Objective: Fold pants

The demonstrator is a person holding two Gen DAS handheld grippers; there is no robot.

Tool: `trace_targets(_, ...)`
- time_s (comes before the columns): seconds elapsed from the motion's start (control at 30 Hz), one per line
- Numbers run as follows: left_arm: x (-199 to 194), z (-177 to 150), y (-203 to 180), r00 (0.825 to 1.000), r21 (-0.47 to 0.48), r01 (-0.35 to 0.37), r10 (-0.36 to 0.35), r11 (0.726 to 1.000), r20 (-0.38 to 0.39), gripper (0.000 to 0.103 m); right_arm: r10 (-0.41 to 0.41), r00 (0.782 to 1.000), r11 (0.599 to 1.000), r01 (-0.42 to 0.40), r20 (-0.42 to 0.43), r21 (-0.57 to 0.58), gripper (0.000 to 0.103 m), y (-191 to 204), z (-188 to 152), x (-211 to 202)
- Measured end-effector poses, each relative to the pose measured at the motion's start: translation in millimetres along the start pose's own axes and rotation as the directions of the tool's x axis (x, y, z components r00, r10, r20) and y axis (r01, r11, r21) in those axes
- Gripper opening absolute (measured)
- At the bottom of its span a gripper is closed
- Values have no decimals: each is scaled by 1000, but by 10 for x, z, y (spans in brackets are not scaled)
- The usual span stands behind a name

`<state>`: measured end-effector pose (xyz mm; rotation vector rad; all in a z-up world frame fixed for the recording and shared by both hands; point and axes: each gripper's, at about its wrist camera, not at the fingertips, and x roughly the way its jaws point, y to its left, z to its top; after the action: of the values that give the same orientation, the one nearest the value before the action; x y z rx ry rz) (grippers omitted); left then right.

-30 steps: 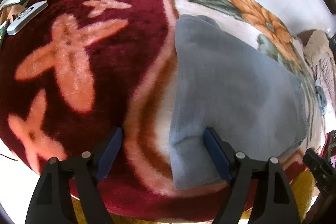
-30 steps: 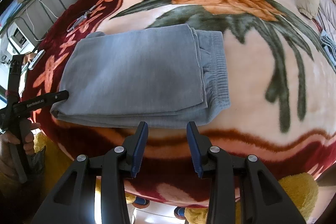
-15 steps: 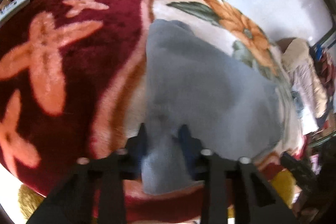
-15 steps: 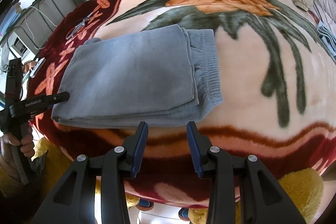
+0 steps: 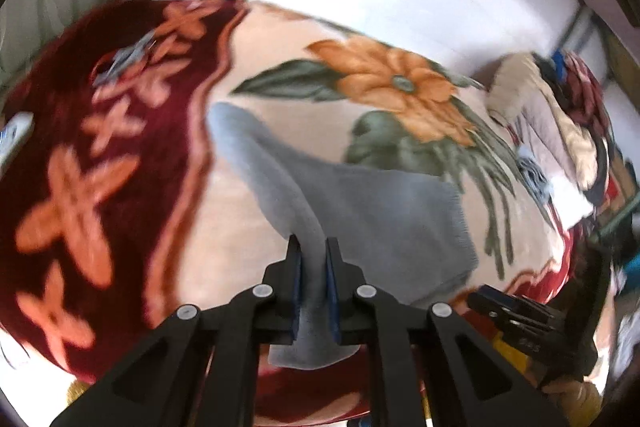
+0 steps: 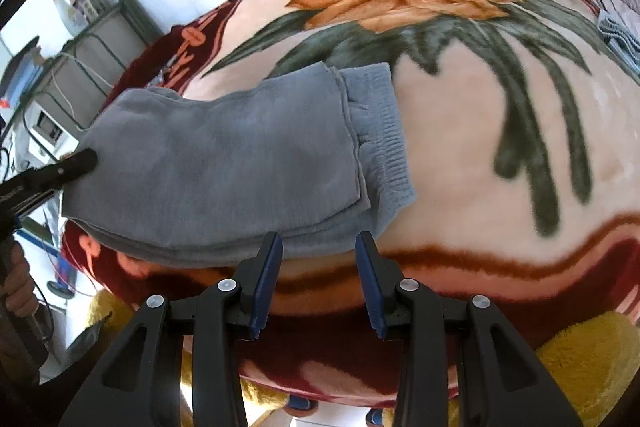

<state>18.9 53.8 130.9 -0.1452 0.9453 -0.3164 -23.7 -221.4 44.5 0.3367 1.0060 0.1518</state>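
Grey folded pants (image 6: 240,171) lie on a floral blanket, waistband to the right. My left gripper (image 5: 313,259) is shut on the left folded end of the pants (image 5: 360,211) and lifts it off the blanket. In the right wrist view the left gripper (image 6: 82,161) shows at the pants' raised left end. My right gripper (image 6: 319,251) is open and empty, just in front of the pants' near edge, not touching them.
The floral blanket (image 6: 500,155) covers a round surface with a dark red border (image 5: 132,155). Scissors (image 5: 124,61) lie at the far left. Piled clothes (image 5: 560,131) sit at the right. A shelf unit (image 6: 80,39) stands beyond the left edge.
My left gripper has shut on the pants' left end and lifted it, swinging rightward. The right gripper has stayed open and moved slightly closer to the near edge.
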Motion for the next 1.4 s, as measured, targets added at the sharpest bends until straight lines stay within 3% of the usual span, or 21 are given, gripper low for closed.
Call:
trace_targets(0.17,39,111,-541,1000,119,14,-13,993,-10,10,6,999,999,-7,34,46,39,-160,3,-69)
trace_targets(0.47,542,26,-1310,993,282,81,-52,956,-109,10,-19,996,994,9,85,109,39,-459,24,-169)
trace_targets(0.67,1057,-85,-1562,977,305,112,-48,946,-208,10,-29,996,990,17,81,139,39,-589,20,-142)
trace_targets(0.83,1298,-140,-1591,964,292,134,-56,947,-259,12,-35,997,988,24,71,151,39,-643,15,-102)
trace_targets(1.13,1046,-169,-1534,960,281,182,-109,942,-257,28,-50,997,993,44,55,112,39,-544,22,-77)
trace_targets(1.27,924,-194,-1391,972,280,136,-72,950,-225,35,-51,997,995,45,55,91,39,-472,57,-92)
trace_targets(1.4,885,-221,-1148,979,273,32,25,961,-202,36,-28,998,998,24,55,66,39,-368,147,-92)
